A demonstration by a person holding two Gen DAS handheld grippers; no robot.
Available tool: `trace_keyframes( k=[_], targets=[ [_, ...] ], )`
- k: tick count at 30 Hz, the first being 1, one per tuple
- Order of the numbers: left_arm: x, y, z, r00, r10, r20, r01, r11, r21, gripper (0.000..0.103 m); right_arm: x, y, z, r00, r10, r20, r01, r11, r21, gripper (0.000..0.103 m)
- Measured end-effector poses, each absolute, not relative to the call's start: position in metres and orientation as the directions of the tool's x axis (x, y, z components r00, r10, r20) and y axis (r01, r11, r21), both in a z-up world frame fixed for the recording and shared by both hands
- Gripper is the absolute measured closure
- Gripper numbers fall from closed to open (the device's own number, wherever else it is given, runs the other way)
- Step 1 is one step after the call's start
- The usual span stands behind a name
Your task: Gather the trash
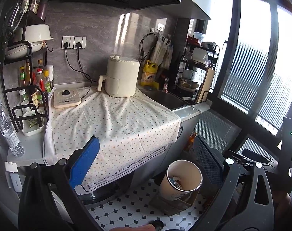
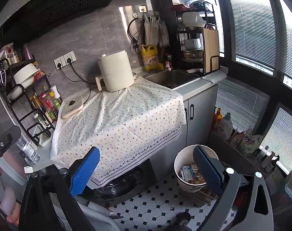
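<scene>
A white round trash bin (image 1: 181,179) stands on the tiled floor at the foot of the counter; it also shows in the right wrist view (image 2: 186,161) with packets and wrappers inside. My left gripper (image 1: 146,161) is open and empty, held in front of the counter edge, left of the bin. My right gripper (image 2: 146,168) is open and empty, its right finger (image 2: 208,170) in front of the bin's mouth. The dotted cloth (image 1: 111,123) over the counter carries no loose trash that I can see.
A cream air fryer (image 1: 120,76) and an induction hob (image 1: 66,98) sit at the back of the cloth. A sauce-bottle rack (image 1: 33,84) and a water bottle (image 1: 8,129) stand left. The sink (image 2: 171,77) and dish rack (image 2: 196,38) are right. Detergent bottles (image 2: 225,126) line the window ledge.
</scene>
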State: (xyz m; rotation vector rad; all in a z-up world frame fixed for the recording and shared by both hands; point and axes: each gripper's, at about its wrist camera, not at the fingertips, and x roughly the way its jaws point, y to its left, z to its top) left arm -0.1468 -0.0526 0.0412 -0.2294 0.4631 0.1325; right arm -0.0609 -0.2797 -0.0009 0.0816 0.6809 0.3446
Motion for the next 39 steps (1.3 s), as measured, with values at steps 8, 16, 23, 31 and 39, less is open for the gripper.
trace_keyframes(
  k=[8, 16, 23, 31, 39],
  targets=[
    [-0.150, -0.057, 0.042, 0.889, 0.075, -0.451, -0.179, 0.965, -0.191, 0.006, -0.062, -0.280, -0.002, 0.722, 0.335, -0.605, -0.283, 0.942, 0.183, 0.008],
    [-0.151, -0.057, 0.042, 0.888, 0.075, -0.453, -0.180, 0.964, -0.194, 0.006, -0.061, -0.281, -0.001, 0.722, 0.338, -0.604, -0.290, 0.940, 0.179, 0.008],
    [-0.151, -0.064, 0.040, 0.887, 0.081, -0.455, -0.183, 0.966, -0.185, 0.006, -0.060, -0.283, -0.002, 0.720, 0.337, -0.607, -0.286, 0.941, 0.183, 0.008],
    [-0.138, -0.072, 0.036, 0.878, 0.058, -0.475, -0.159, 0.971, -0.177, 0.006, -0.056, -0.287, -0.009, 0.715, 0.324, -0.619, -0.269, 0.945, 0.184, 0.008],
    [-0.116, -0.059, 0.027, 0.864, 0.045, -0.502, -0.158, 0.970, -0.185, 0.006, -0.037, -0.277, -0.017, 0.706, 0.314, -0.635, -0.258, 0.949, 0.183, 0.008]
  ],
)
